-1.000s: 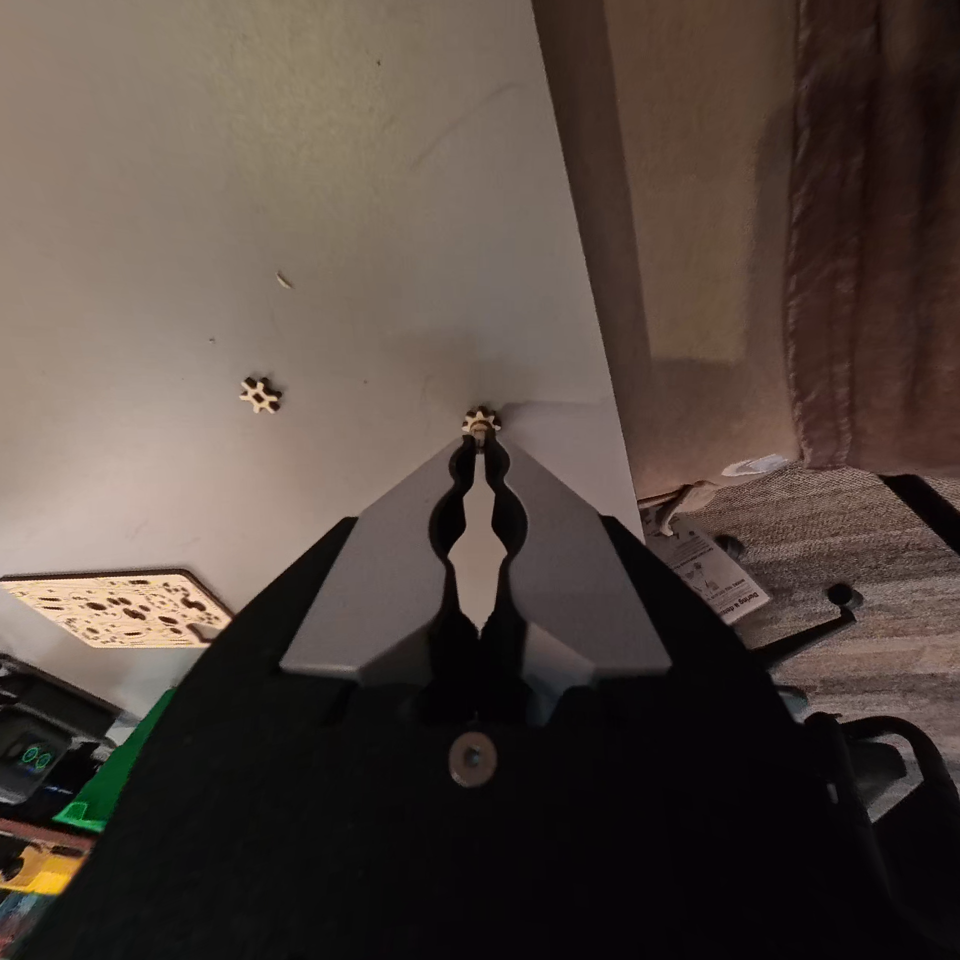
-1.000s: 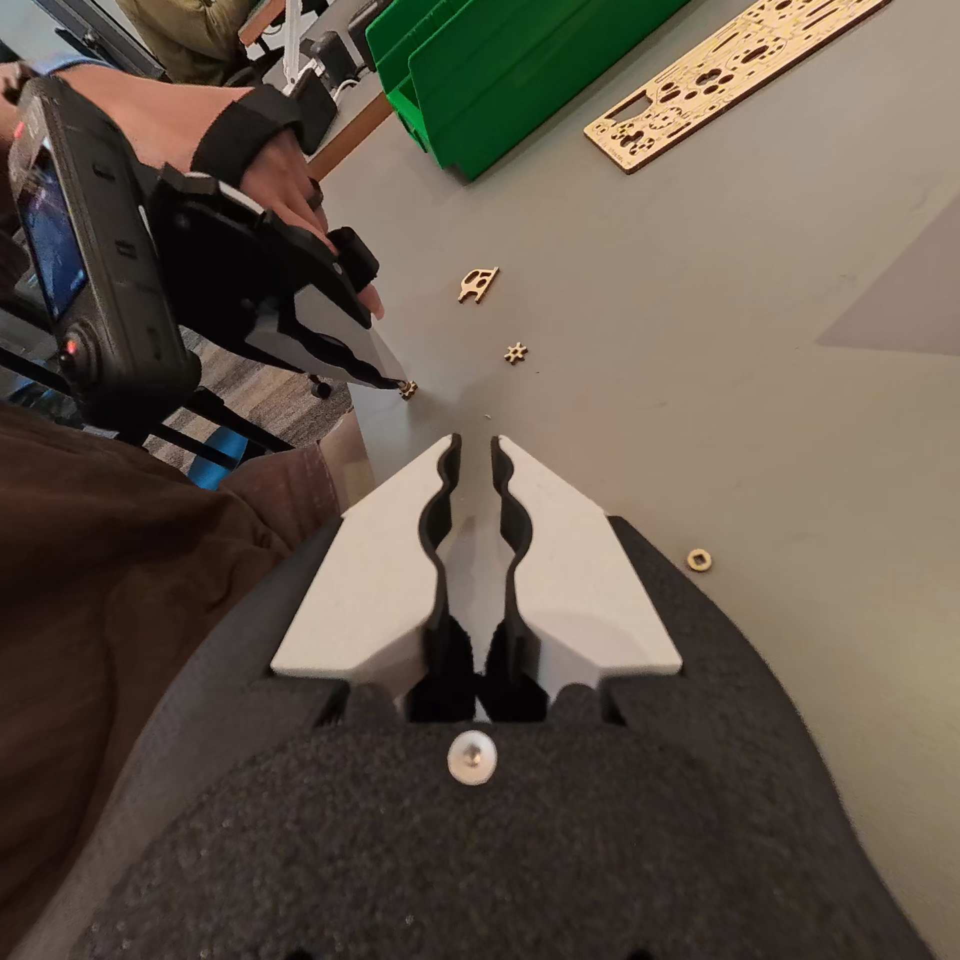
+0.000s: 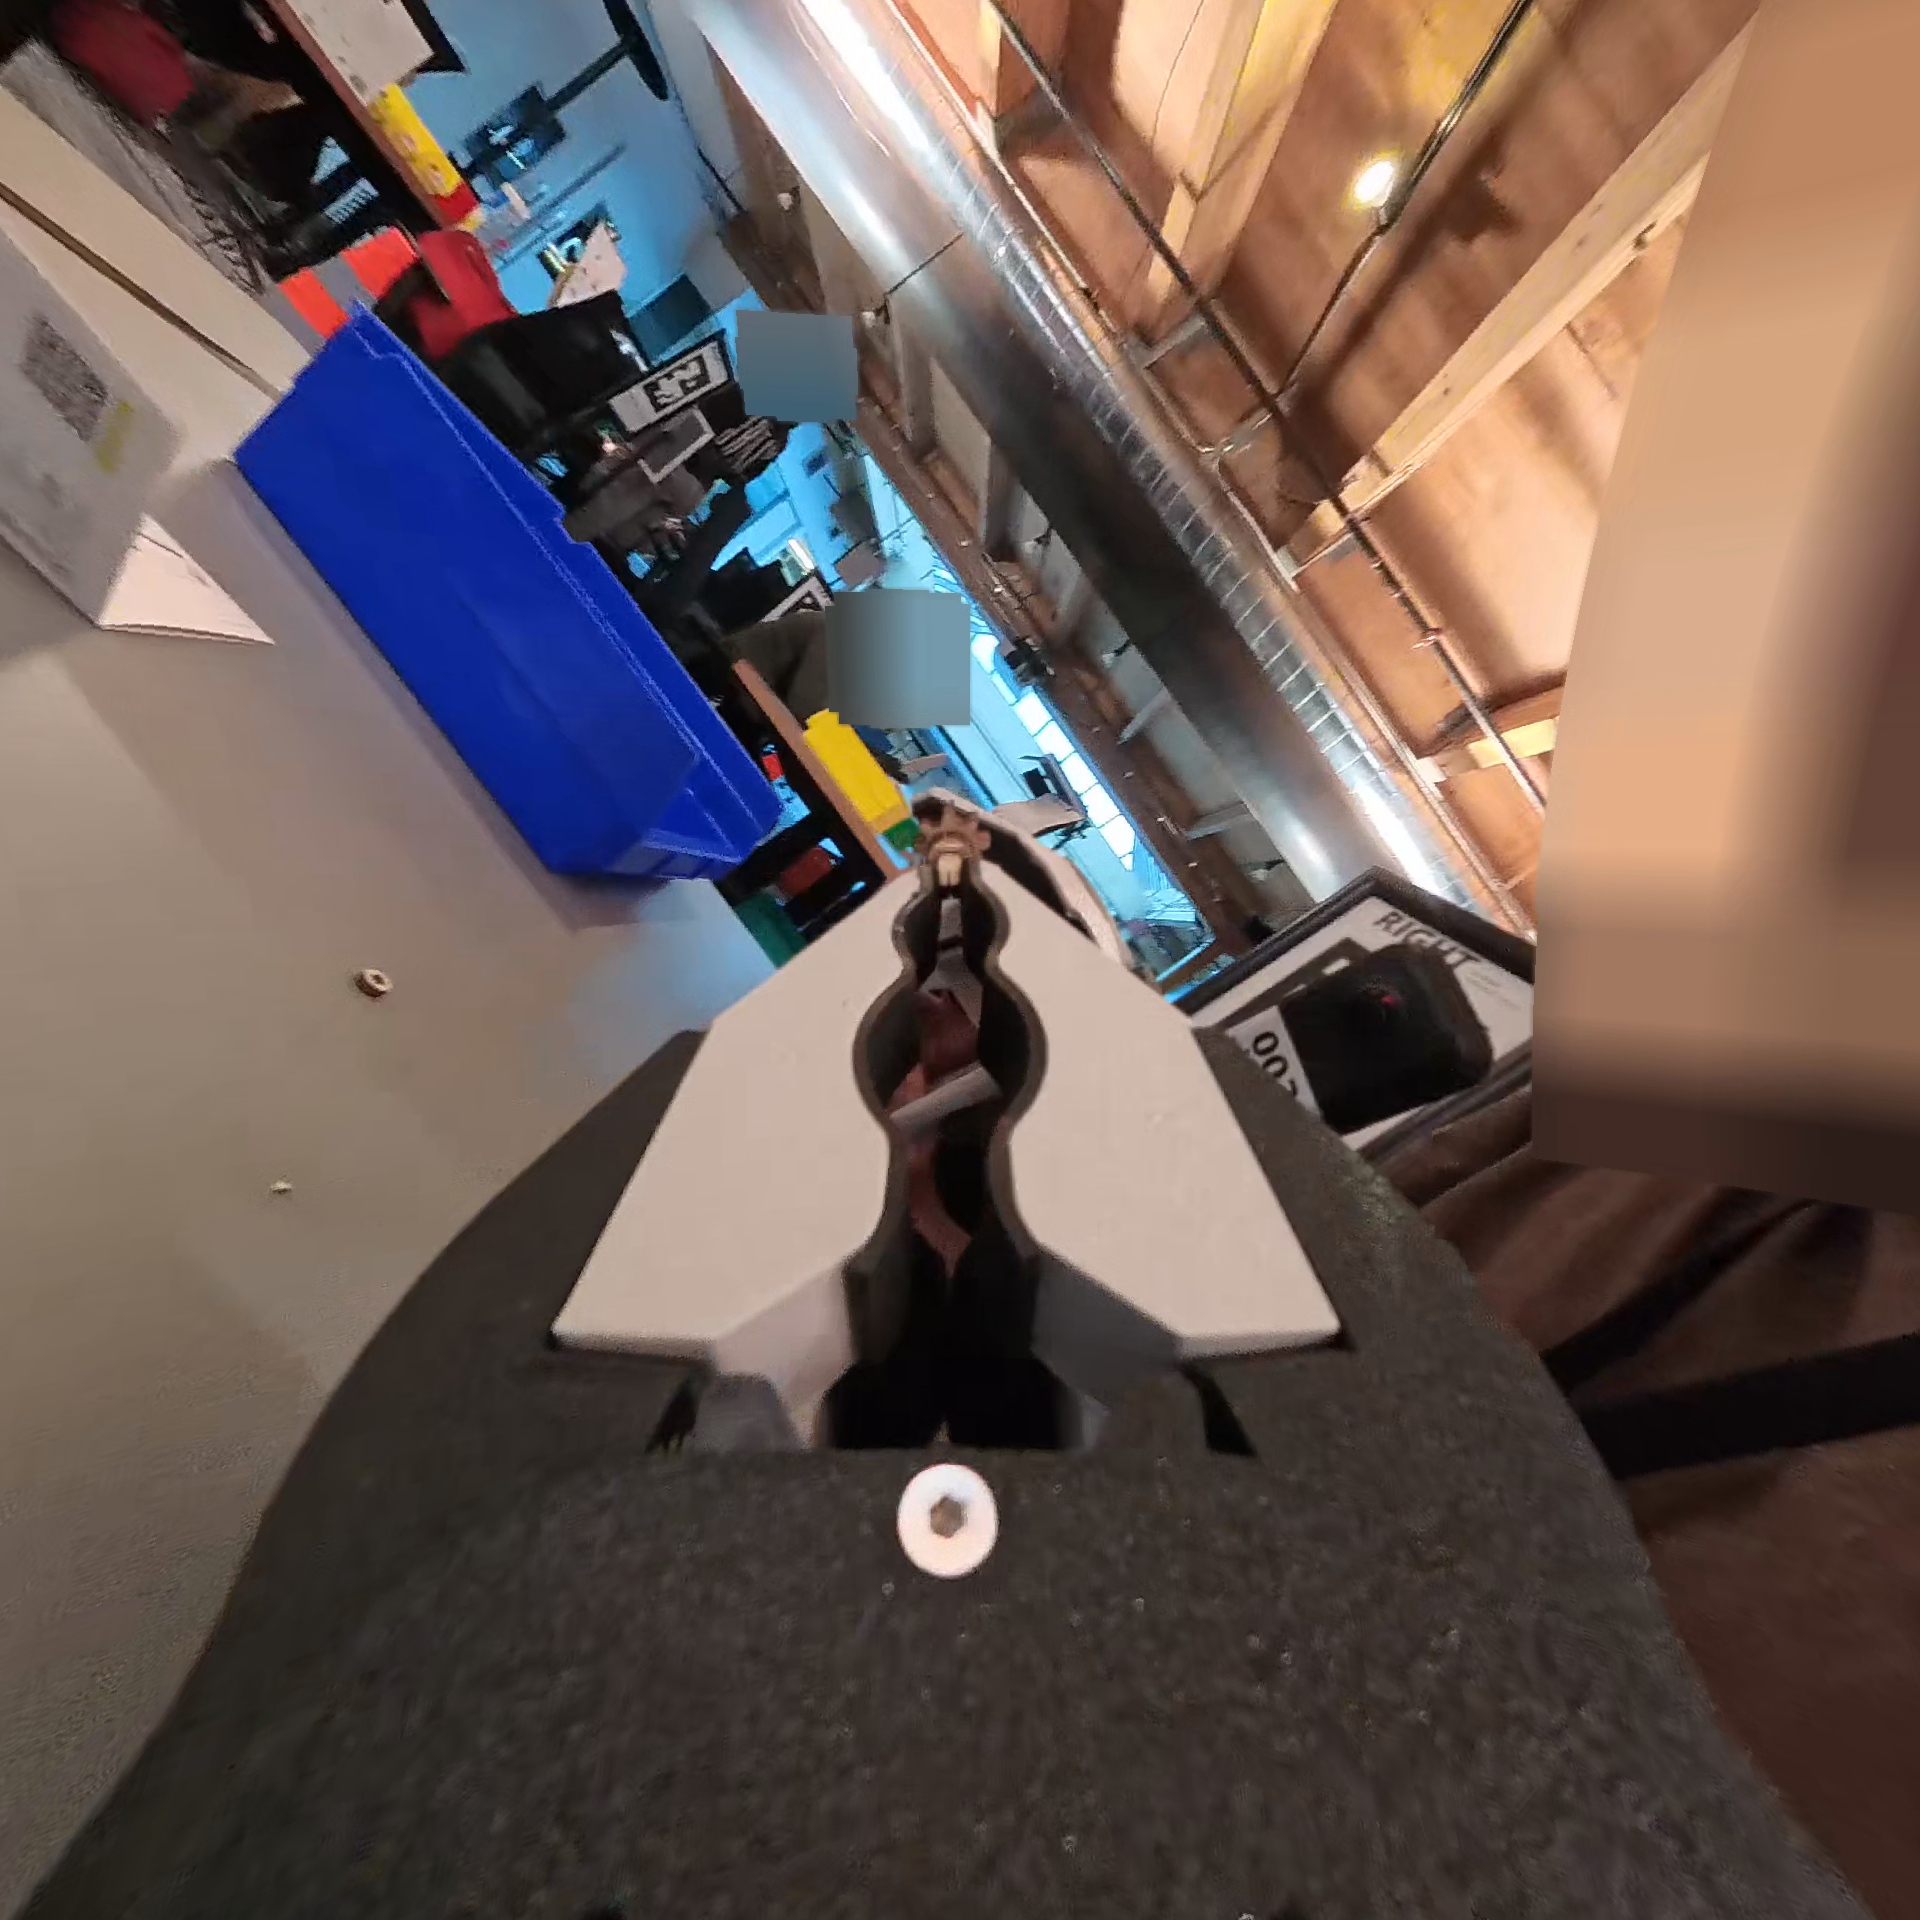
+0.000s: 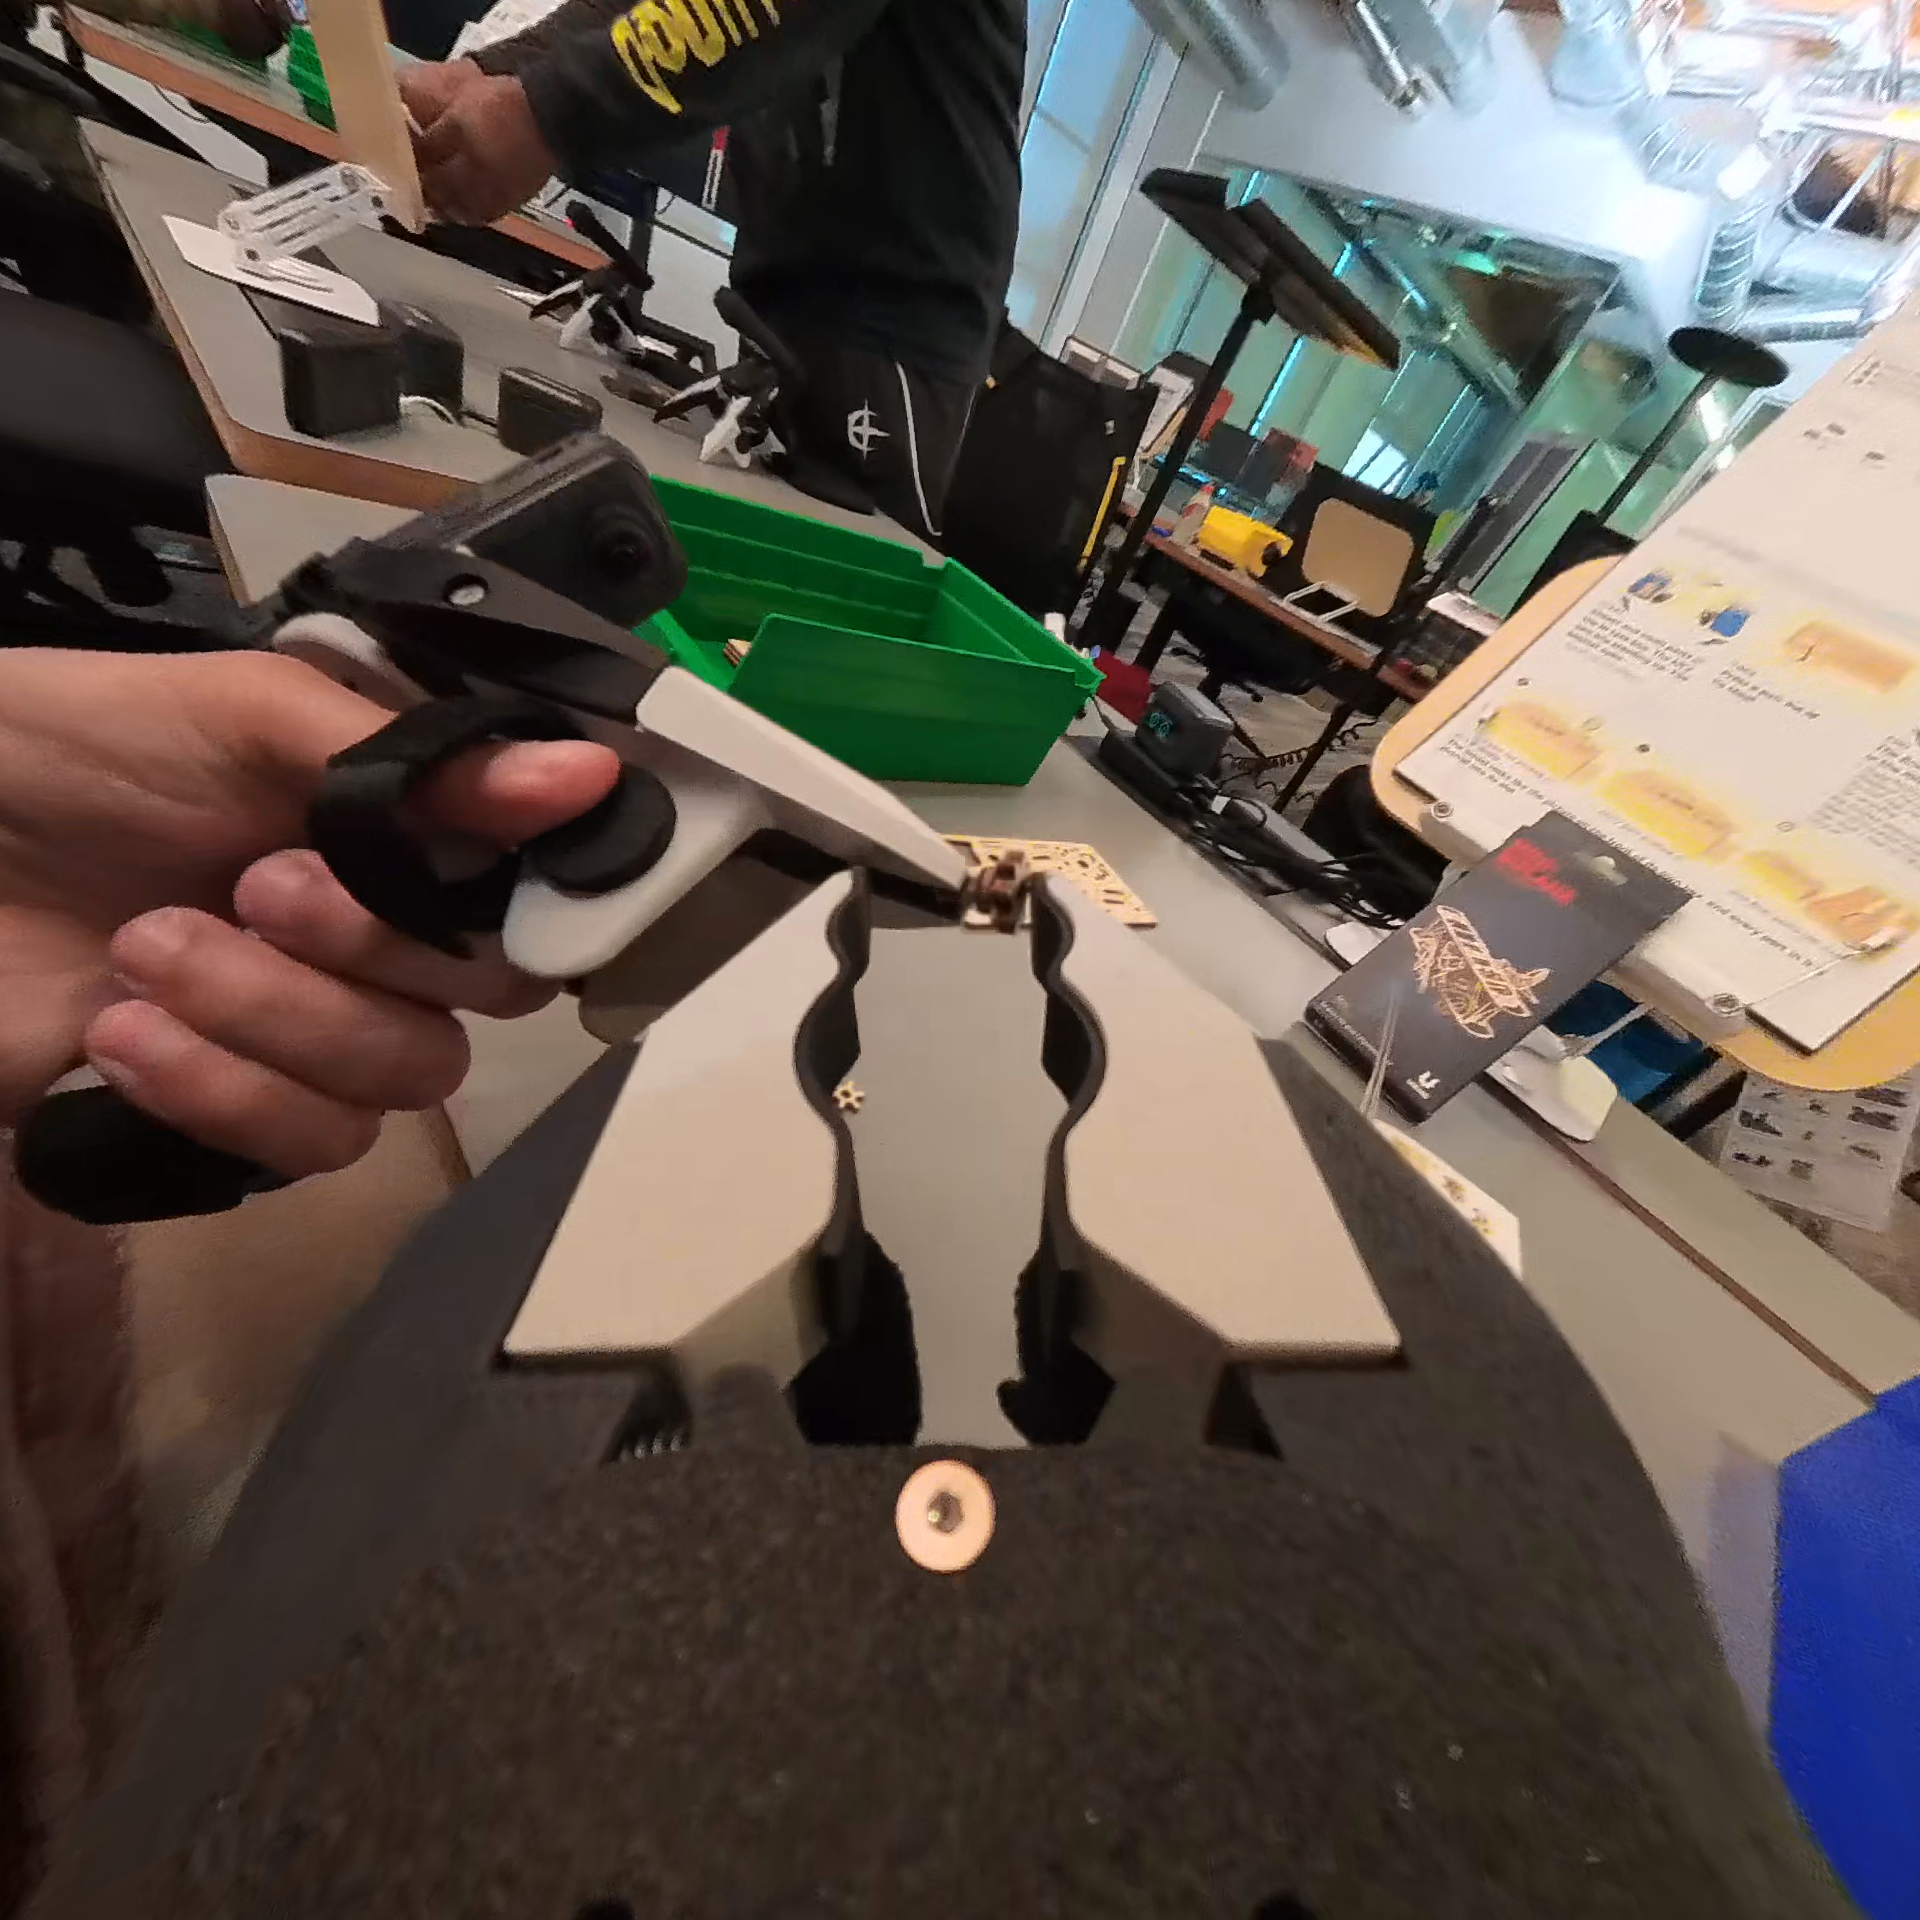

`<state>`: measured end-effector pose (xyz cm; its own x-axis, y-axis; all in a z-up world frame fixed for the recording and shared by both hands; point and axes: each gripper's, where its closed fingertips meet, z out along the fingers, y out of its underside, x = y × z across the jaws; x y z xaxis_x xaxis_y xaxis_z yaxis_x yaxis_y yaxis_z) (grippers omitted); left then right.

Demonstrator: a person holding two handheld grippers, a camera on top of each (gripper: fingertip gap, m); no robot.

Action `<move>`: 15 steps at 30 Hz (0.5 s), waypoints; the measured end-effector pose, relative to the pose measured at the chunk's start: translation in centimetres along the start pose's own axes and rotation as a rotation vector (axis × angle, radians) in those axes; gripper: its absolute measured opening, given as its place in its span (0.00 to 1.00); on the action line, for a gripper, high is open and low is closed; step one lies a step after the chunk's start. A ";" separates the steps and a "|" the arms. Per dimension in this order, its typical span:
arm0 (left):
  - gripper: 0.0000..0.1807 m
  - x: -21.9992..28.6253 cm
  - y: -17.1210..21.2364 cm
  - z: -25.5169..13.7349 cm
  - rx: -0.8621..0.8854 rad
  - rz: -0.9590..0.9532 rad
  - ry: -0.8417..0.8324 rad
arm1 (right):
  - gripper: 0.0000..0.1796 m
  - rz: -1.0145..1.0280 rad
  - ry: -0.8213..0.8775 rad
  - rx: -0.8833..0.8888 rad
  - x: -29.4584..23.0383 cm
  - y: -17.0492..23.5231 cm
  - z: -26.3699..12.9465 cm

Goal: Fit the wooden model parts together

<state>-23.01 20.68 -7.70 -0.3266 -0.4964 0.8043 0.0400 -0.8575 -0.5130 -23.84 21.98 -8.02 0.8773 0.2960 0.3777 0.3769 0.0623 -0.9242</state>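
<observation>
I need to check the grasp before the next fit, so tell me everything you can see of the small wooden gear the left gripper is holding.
The small wooden gear is pale, laser-cut wood with short teeth around its rim and darkened edges. It looks mounted on a short pale peg, seen in the left wrist view. The left gripper pinches it at the very tips, lifted off the table, between the open jaws of the right gripper.

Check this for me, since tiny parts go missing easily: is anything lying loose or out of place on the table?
Yes: a small star-shaped wooden piece lies loose on the grey table, seen between the open right gripper fingers. A small ring-shaped piece also sits alone. The left gripper pinches a gear piece.
</observation>
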 end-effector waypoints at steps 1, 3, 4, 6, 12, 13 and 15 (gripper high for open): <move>0.01 0.2 -0.1 -0.1 0.003 -0.013 0.019 | 0.16 0.004 -0.001 -0.010 0.0 0.1 -0.1; 0.01 0.3 0.2 0.0 -0.016 -0.034 0.036 | 0.15 -0.003 -0.013 -0.013 0.0 0.2 -0.4; 0.01 0.3 0.4 0.0 -0.031 -0.034 0.040 | 0.15 -0.019 -0.018 -0.012 -0.1 0.2 -0.5; 0.01 0.1 0.7 0.0 -0.062 -0.037 0.025 | 0.15 -0.048 -0.025 -0.020 -0.1 0.7 -0.5; 0.00 -1.0 1.4 -0.2 -0.088 -0.069 -0.014 | 0.14 -0.030 -0.070 -0.039 -0.5 1.8 -0.4; 0.01 -1.2 1.4 -0.2 -0.095 -0.053 -0.029 | 0.14 -0.023 -0.071 -0.055 -0.6 2.1 -0.3; 0.00 -1.8 1.6 -0.3 -0.112 -0.034 -0.060 | 0.13 -0.037 -0.085 -0.084 -0.7 2.6 -0.1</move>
<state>-22.68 20.28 -10.08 -0.2692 -0.4770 0.8366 -0.0771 -0.8553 -0.5124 -23.46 21.87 -10.74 0.8353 0.3753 0.4017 0.4351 -0.0046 -0.9004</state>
